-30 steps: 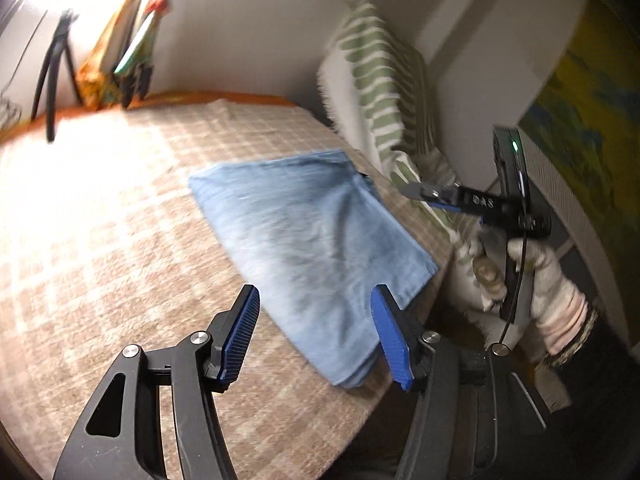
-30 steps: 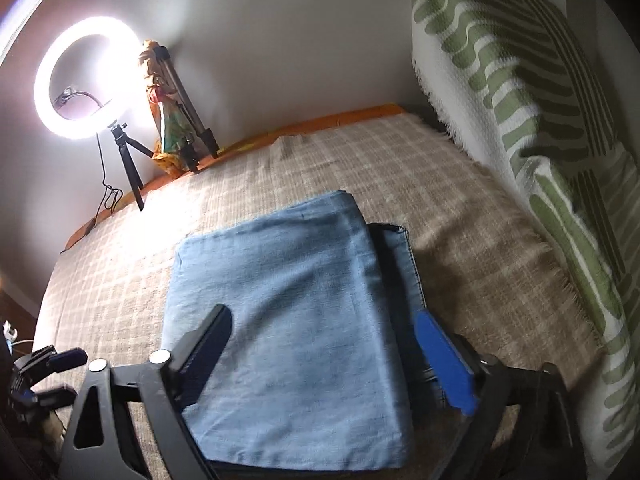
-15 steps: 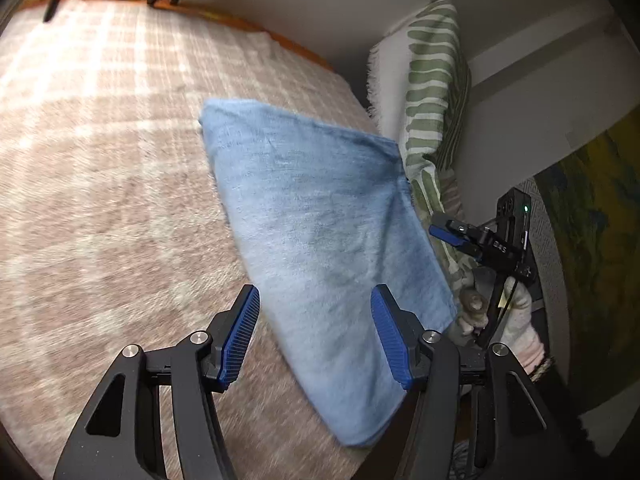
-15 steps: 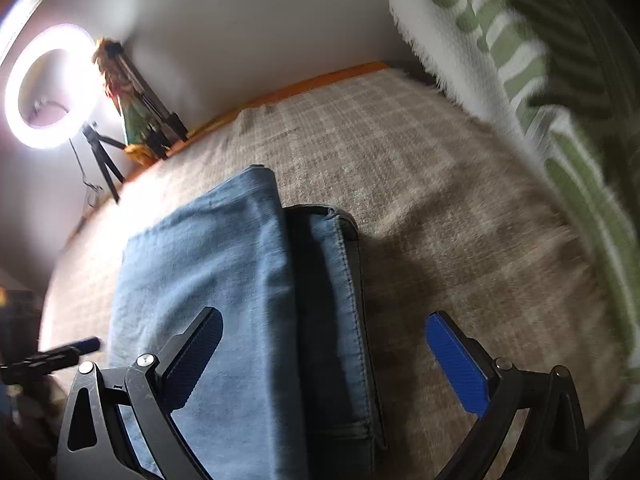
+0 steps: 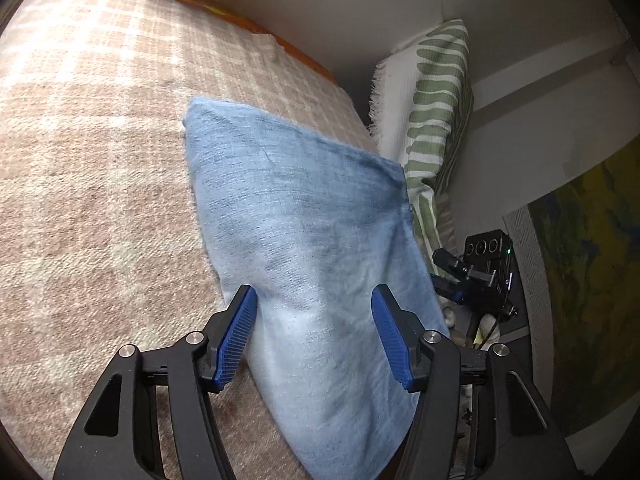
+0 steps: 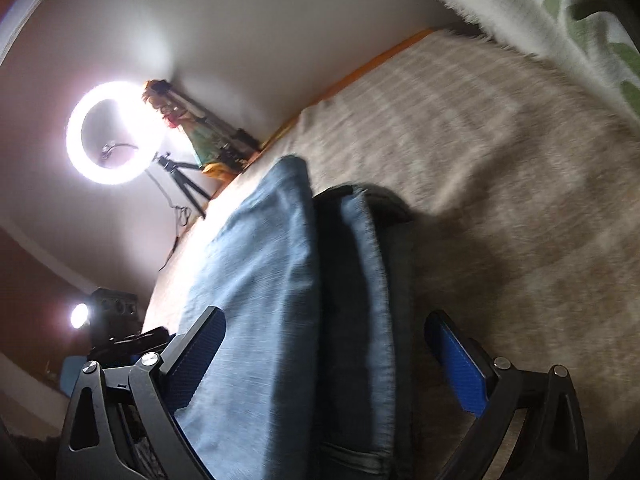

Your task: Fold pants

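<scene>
The light blue denim pants lie folded into a flat stack on a tan checked blanket. My left gripper is open, its blue pads either side of the stack's near part, above it. My right gripper is open and straddles the stack's side, where the folded layers and waistband edge show. The right gripper also shows in the left wrist view beyond the pants' right edge. The left gripper shows dimly in the right wrist view.
A white and green striped pillow leans on the wall to the right of the pants. A lit ring light on a tripod stands at the far end of the bed, beside a colourful cloth. An orange mattress edge runs along the wall.
Both grippers have come closer to the folded pants and tilted. The right gripper swung round to the stack's side edge. Both stay open. The pants have not moved.
</scene>
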Available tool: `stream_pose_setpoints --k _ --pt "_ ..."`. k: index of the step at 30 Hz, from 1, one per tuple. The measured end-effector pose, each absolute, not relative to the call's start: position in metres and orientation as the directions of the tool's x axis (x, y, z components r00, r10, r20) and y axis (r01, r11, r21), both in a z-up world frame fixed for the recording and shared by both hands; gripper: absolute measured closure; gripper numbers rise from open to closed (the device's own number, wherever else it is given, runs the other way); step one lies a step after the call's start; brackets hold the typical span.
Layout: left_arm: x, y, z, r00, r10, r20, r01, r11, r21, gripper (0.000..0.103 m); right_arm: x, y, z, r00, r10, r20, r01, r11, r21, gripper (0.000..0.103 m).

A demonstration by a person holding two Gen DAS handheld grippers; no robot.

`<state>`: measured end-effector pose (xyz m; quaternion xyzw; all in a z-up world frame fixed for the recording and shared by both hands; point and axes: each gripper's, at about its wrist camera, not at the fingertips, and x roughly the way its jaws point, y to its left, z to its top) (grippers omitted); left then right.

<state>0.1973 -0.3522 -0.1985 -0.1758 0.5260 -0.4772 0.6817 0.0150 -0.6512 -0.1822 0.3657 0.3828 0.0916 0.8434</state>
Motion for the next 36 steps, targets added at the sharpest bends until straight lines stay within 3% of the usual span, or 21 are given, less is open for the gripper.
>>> stream_pose_setpoints --k 2,5,9,12,14,16,17,18,21,28,30,32,36 --pt "0.196 -0.357 -0.197 -0.004 -0.830 -0.558 0.487 0.485 -0.726 0.045 0.022 -0.637 -0.181 0.669 0.459 -0.585 0.099 0.725 0.682 0.009" --pt "0.194 -0.362 -0.195 0.004 -0.822 -0.569 0.512 0.491 -0.705 0.047 0.032 -0.615 -0.176 0.635 0.390 -0.667 0.124 0.801 0.586 0.019" --pt "0.194 -0.365 -0.192 0.028 -0.812 -0.583 0.526 0.508 -0.682 0.070 0.031 -0.604 -0.165 0.608 0.291 -0.739 0.181 0.855 0.485 0.053" --pt "0.192 -0.361 -0.191 0.045 -0.801 -0.597 0.540 0.522 -0.660 0.071 0.026 -0.608 -0.156 0.605 0.268 -0.750 0.184 0.869 0.459 0.067" --pt "0.189 -0.358 -0.190 0.068 -0.780 -0.623 0.542 0.553 -0.633 0.068 0.024 -0.609 -0.156 0.603 0.271 -0.750 0.189 0.866 0.464 0.067" --pt "0.187 -0.354 -0.191 0.080 -0.755 -0.651 0.521 0.589 -0.618 0.053 0.025 -0.611 -0.156 0.604 0.274 -0.748 0.185 0.866 0.465 0.066" --pt "0.187 -0.352 -0.192 0.088 -0.743 -0.663 0.513 0.605 -0.610 0.043 0.024 -0.612 -0.158 0.600 0.281 -0.749 0.191 0.859 0.475 0.058" --pt "0.186 -0.350 -0.194 0.104 -0.725 -0.681 0.502 0.629 -0.593 0.042 0.024 -0.614 -0.160 0.594 0.285 -0.752 0.199 0.854 0.481 0.049" --pt "0.184 -0.348 -0.196 0.115 -0.737 -0.666 0.505 0.620 -0.600 0.042 0.021 -0.617 -0.169 0.589 0.296 -0.752 0.208 0.844 0.494 0.040" --pt "0.191 -0.361 -0.206 0.063 -0.824 -0.563 0.432 0.531 -0.729 0.042 0.014 -0.622 -0.175 0.626 0.348 -0.698 0.189 0.800 0.569 0.034" --pt "0.190 -0.366 -0.206 0.072 -0.824 -0.562 0.429 0.534 -0.729 0.048 0.016 -0.617 -0.175 0.622 0.337 -0.707 0.190 0.811 0.553 0.043" --pt "0.190 -0.373 -0.206 0.071 -0.818 -0.570 0.429 0.541 -0.723 0.065 0.015 -0.613 -0.173 0.624 0.320 -0.713 0.192 0.821 0.537 0.050" --pt "0.188 -0.373 -0.204 0.084 -0.824 -0.560 0.444 0.534 -0.719 0.074 0.013 -0.607 -0.162 0.630 0.261 -0.731 0.210 0.850 0.484 0.071"
